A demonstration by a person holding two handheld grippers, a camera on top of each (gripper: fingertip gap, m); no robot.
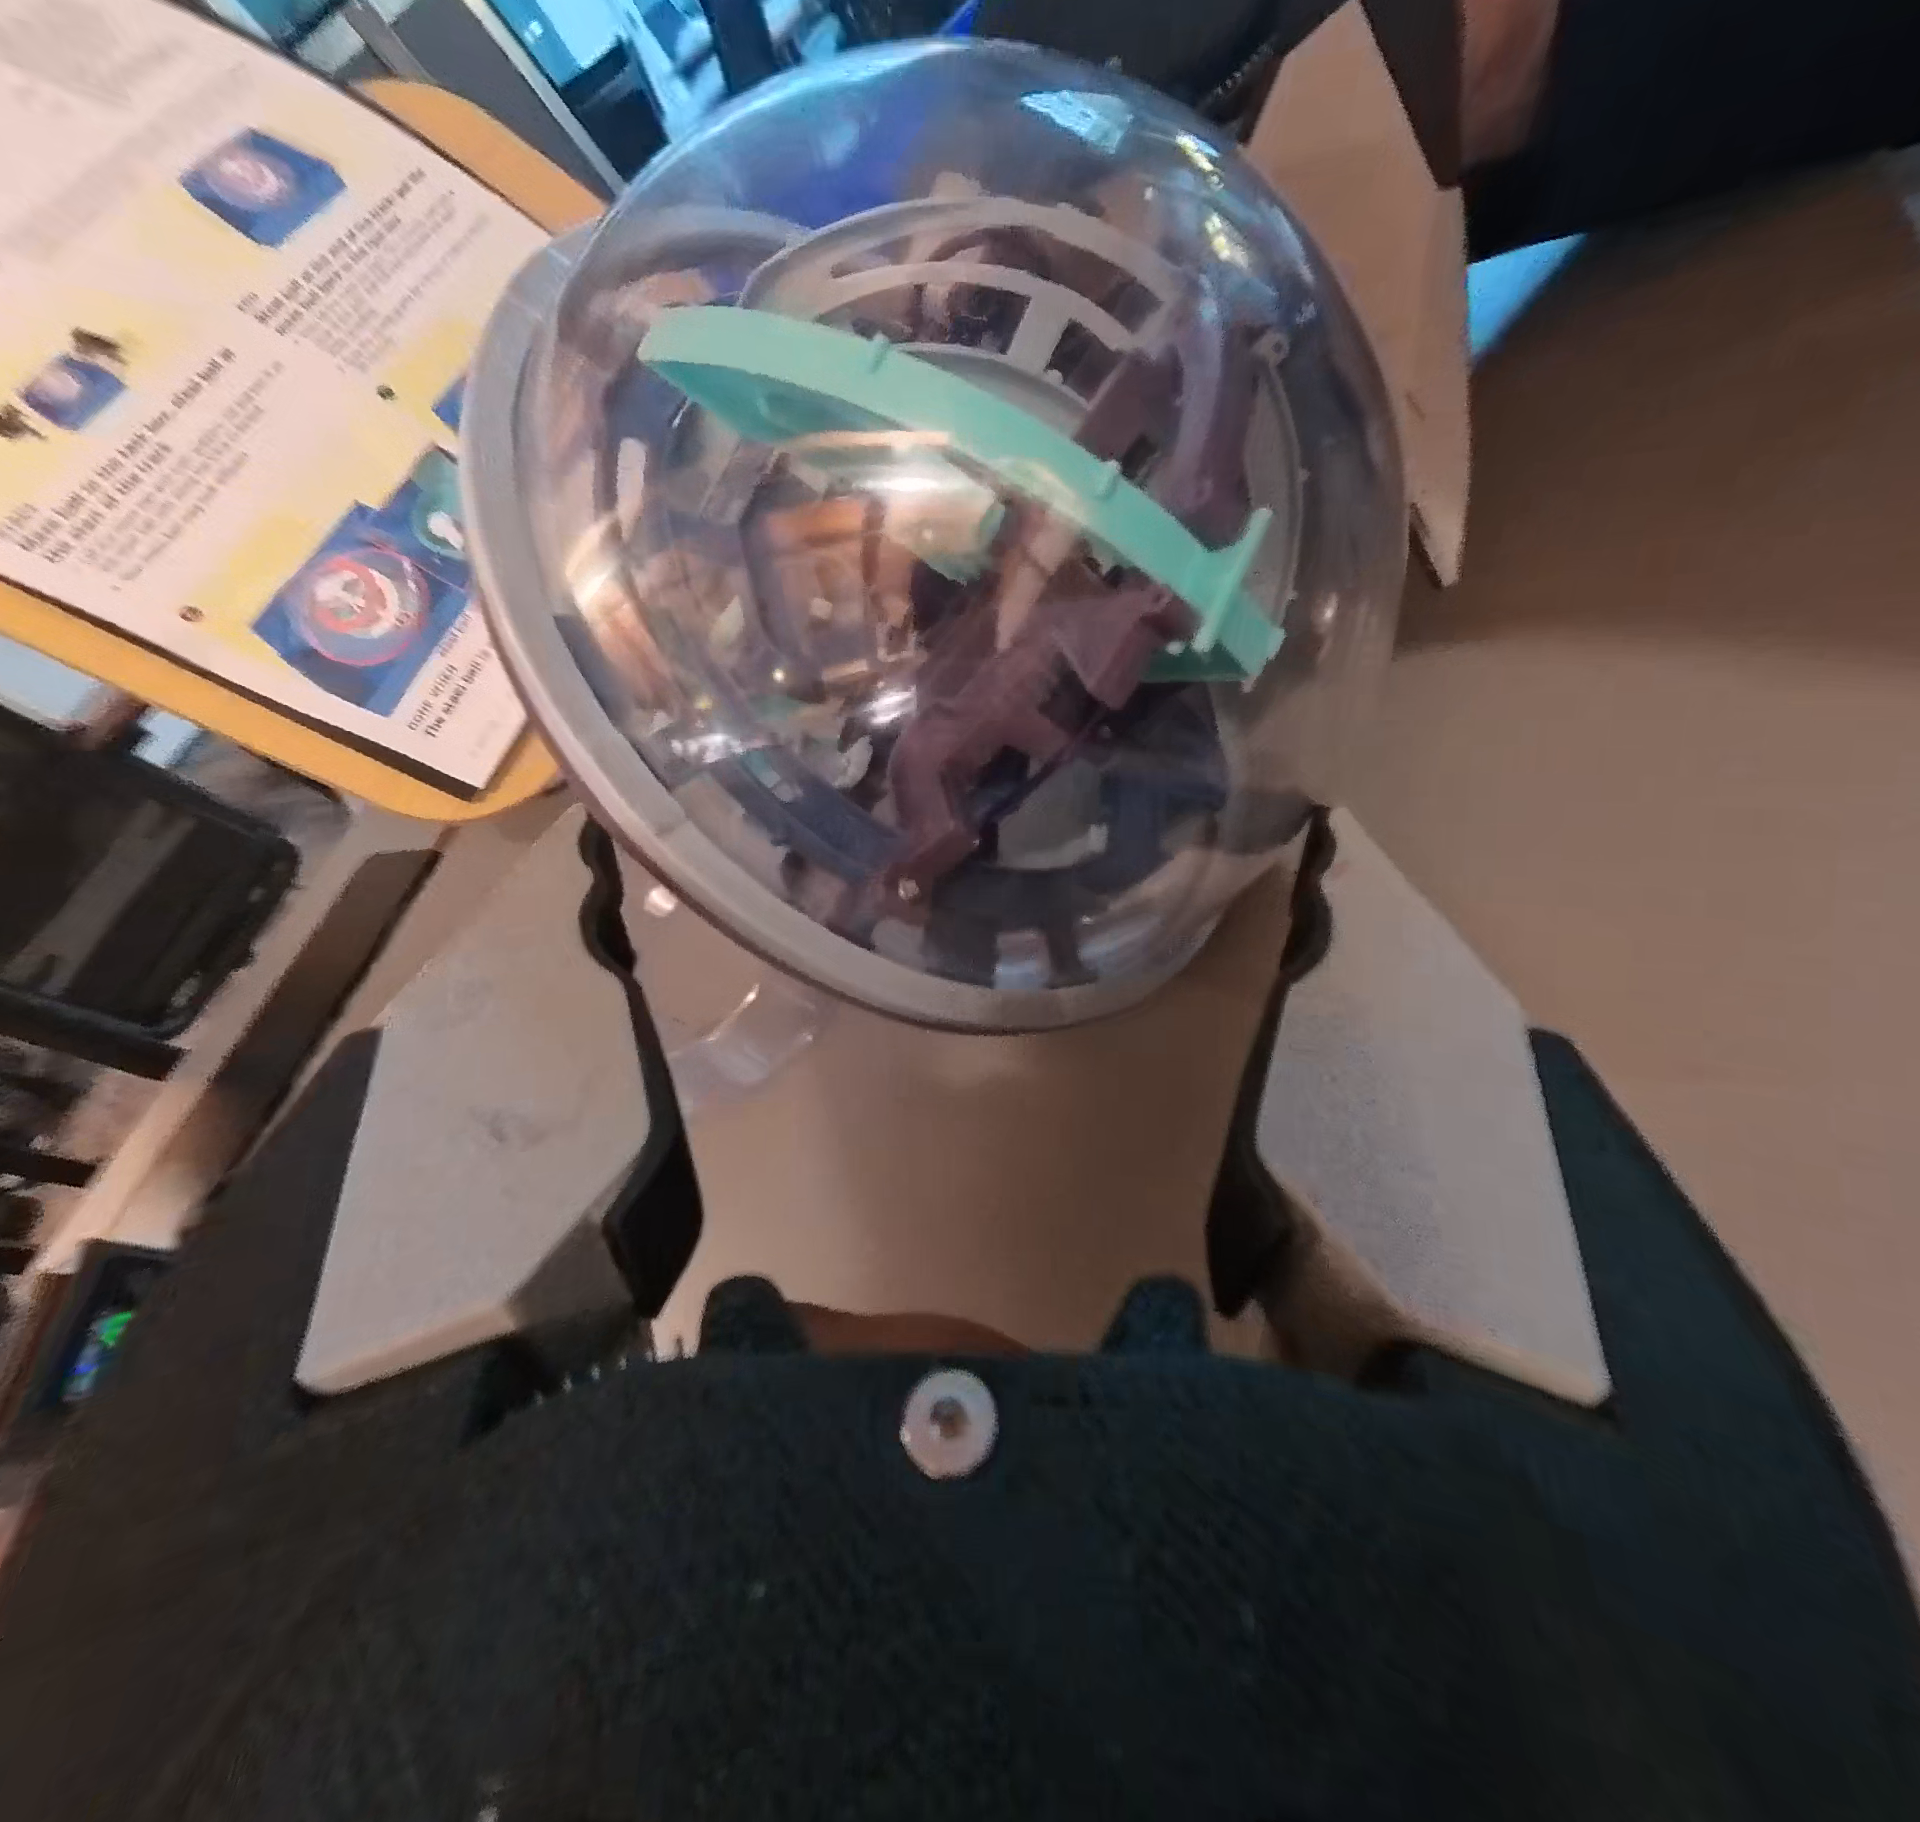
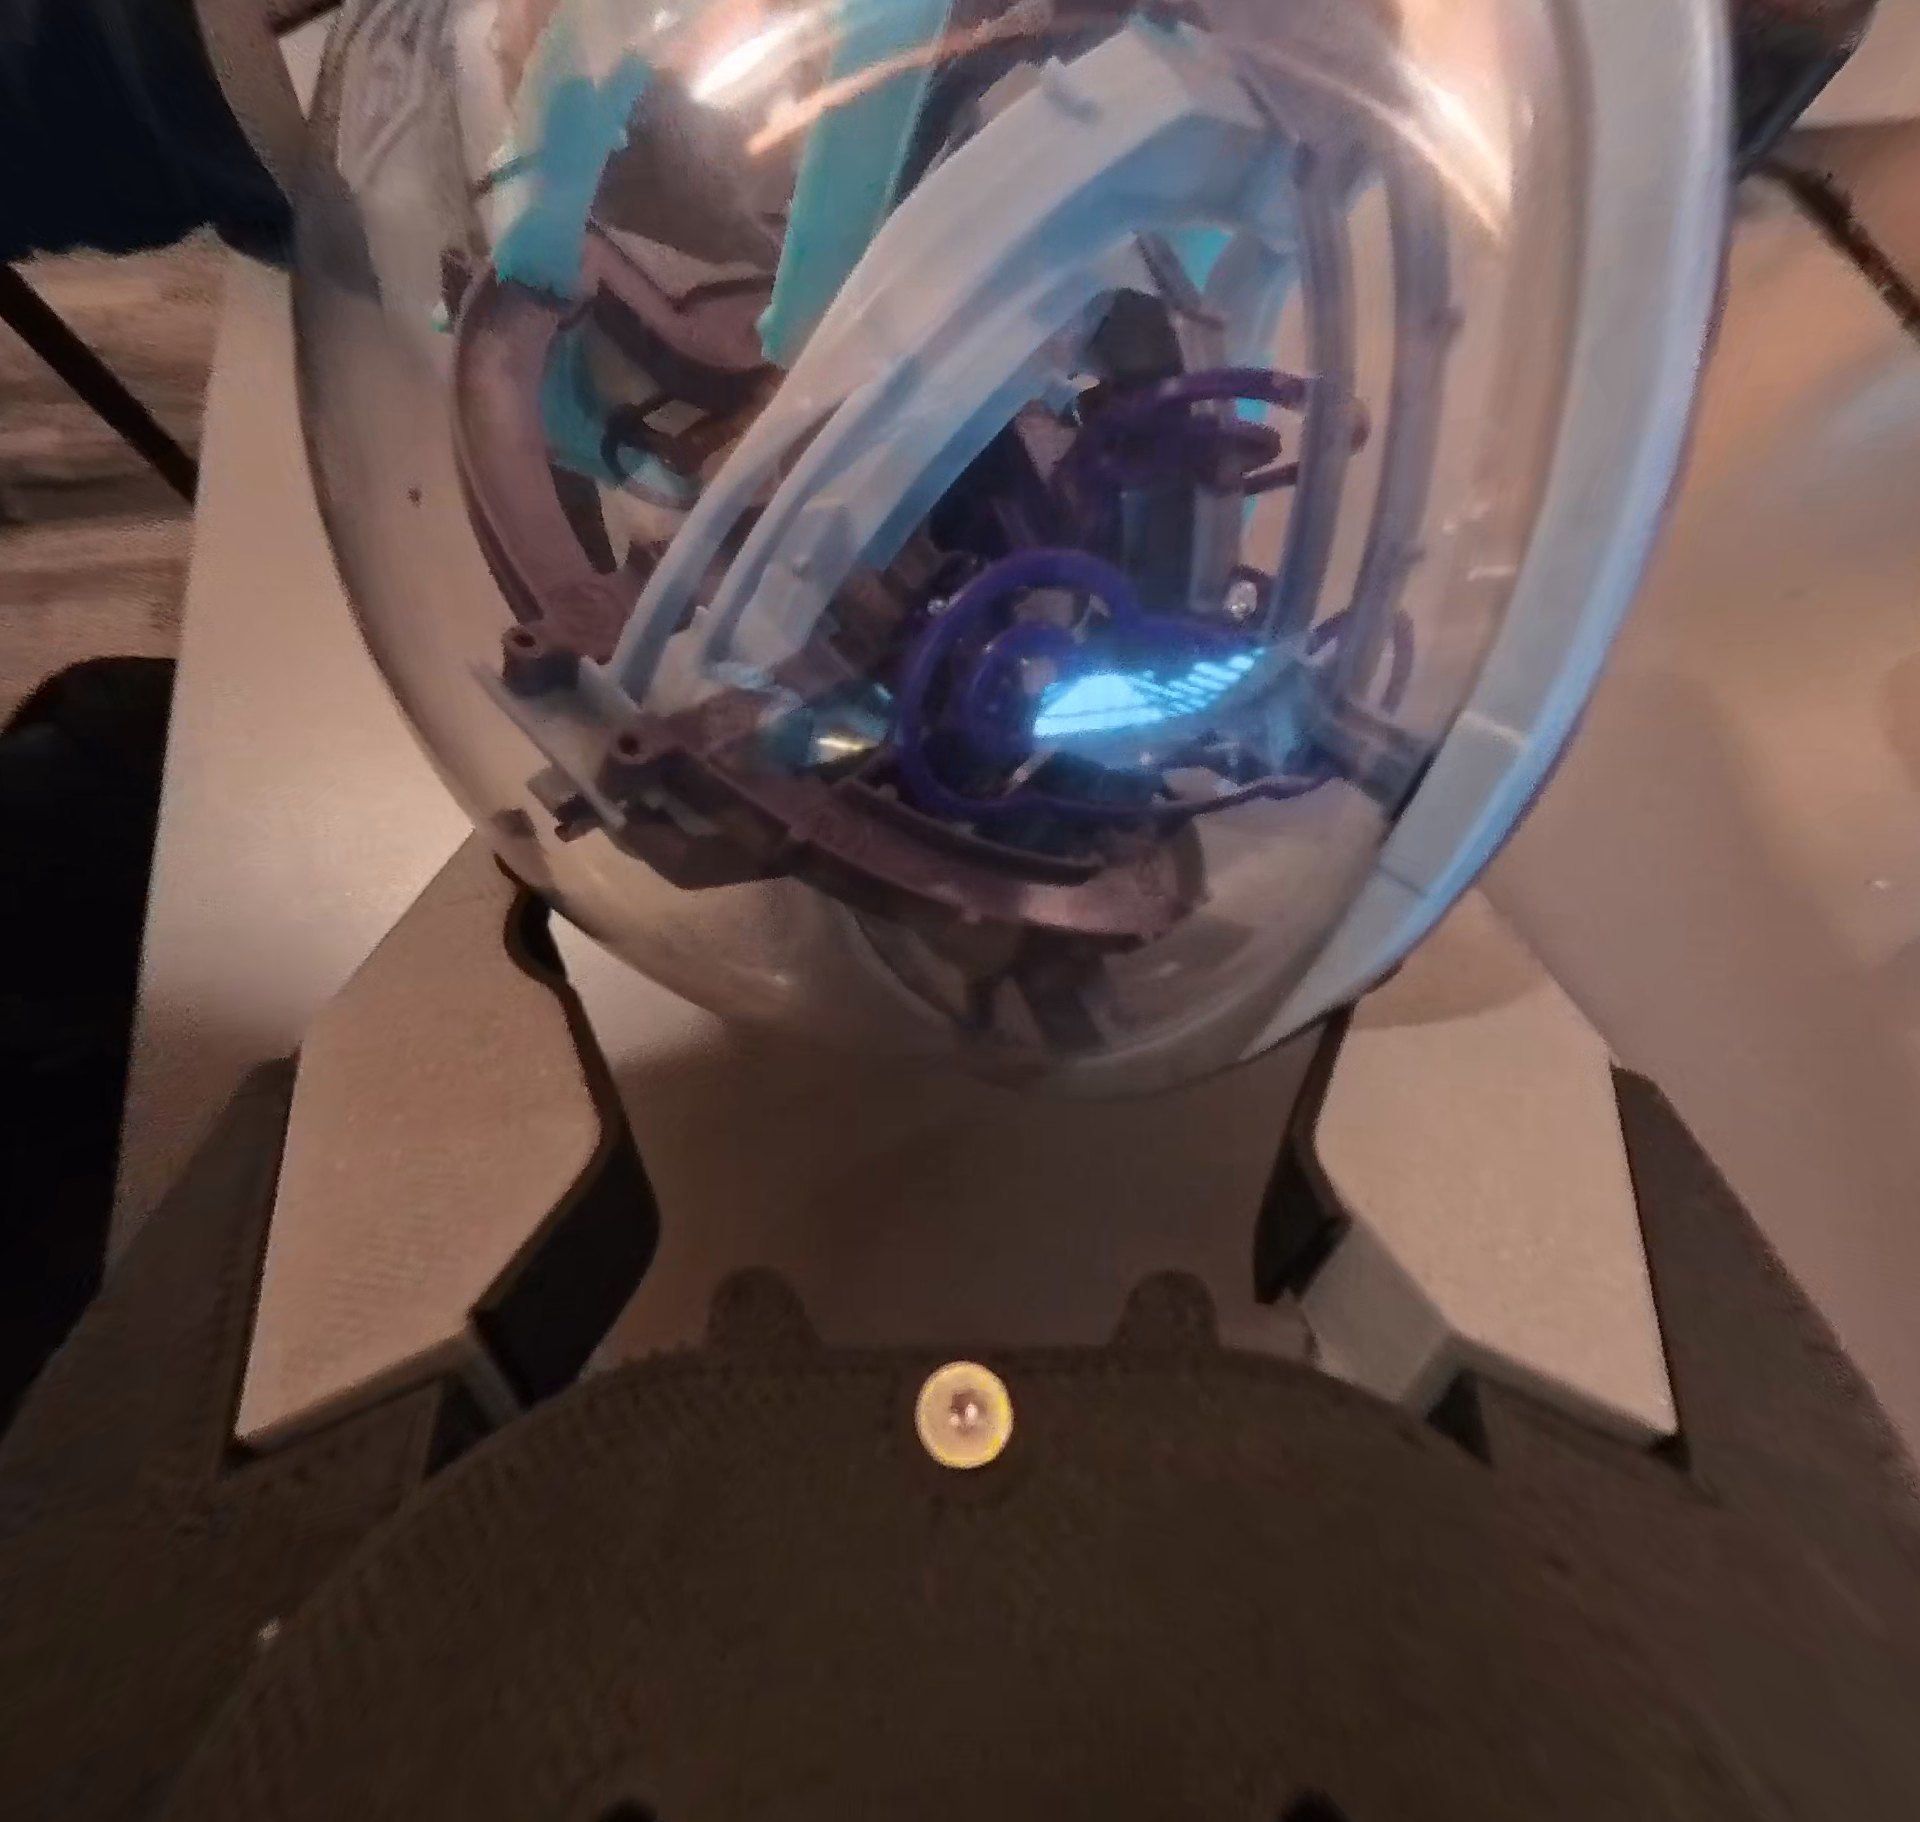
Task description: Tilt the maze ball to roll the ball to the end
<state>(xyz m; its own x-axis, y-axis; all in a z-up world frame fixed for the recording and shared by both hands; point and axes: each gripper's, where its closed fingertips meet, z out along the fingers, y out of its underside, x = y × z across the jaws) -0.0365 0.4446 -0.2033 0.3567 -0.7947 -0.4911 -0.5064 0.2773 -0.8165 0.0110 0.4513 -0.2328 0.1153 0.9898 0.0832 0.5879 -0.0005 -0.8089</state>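
Black gripper housing fills the lower part of both wrist views, w/ a round screw at centre. Left gripper (image 1: 951, 899): both fingers spread wide, their tips meeting the lower sides of the maze ball (image 1: 925, 536), i.e. clamped on the sphere from two sides. Right gripper (image 2: 925, 941): fingers likewise spread and pressed to the sphere's lower flanks (image 2: 914, 484), so the ball is pinched by both tools at once and held off the table (image 1: 1662, 837).

Maze ball: clear plastic globe w/ a grey equator ring (image 1: 582, 764); ring runs tilted, lower-left to bottom in left wrist view, down the right side in right wrist view (image 2: 1621, 525). Inside: a teal curved track (image 1: 935, 463) across the upper half, grey arched rails above it, purple-brown track pieces (image 1: 987, 744) below, dark violet wire loops (image 2: 997, 650) near centre in right wrist view. Small steel ball: cannot tell its place; reflections and blur hide it.

Left of the maze ball in left wrist view: a printed instruction sheet (image 1: 229, 390) w/ photos, lying on a yellow-edged board (image 1: 457, 796). Upper right of the ball: the other tool's pale finger (image 1: 1351, 245) reaching in, w/ a dark sleeve (image 1: 1714, 58) behind it. Below the ball: bare tan table surface.
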